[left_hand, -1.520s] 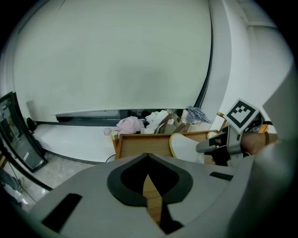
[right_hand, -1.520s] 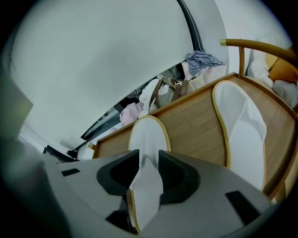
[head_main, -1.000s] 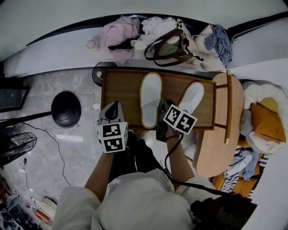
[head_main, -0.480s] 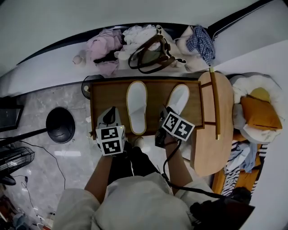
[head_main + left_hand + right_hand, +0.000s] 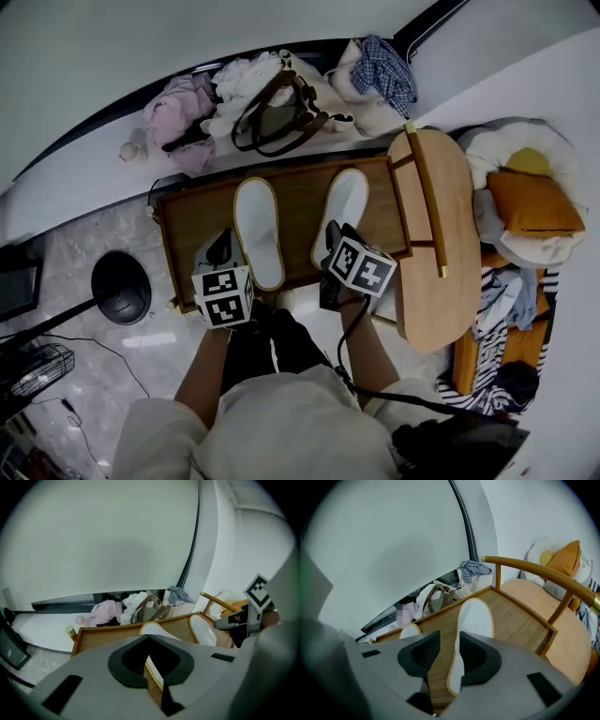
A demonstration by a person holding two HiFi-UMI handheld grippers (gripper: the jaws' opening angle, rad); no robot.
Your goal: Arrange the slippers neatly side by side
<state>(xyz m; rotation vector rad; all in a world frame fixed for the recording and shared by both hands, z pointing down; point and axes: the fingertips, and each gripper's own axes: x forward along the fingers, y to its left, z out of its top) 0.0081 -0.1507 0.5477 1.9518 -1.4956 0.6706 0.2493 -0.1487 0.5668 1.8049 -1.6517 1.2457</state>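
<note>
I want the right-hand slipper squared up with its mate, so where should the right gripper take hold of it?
Take the white, tan-trimmed right slipper at its heel rim, coming from the near edge of the wooden tray. It lies flat with its toe slanted away to the right, so the heel end is closest, and its thin edge should fit between the open jaws of the right gripper.

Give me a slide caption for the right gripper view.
Right gripper, jaws apart, lined up on the near end of the right slipper on the wooden tray.

The slippers [image 5: 258,230] look like soft white cloth with tan edging. The table [image 5: 298,202] is matt, grained wood. The floor [image 5: 141,352] is glossy polished stone.
</note>
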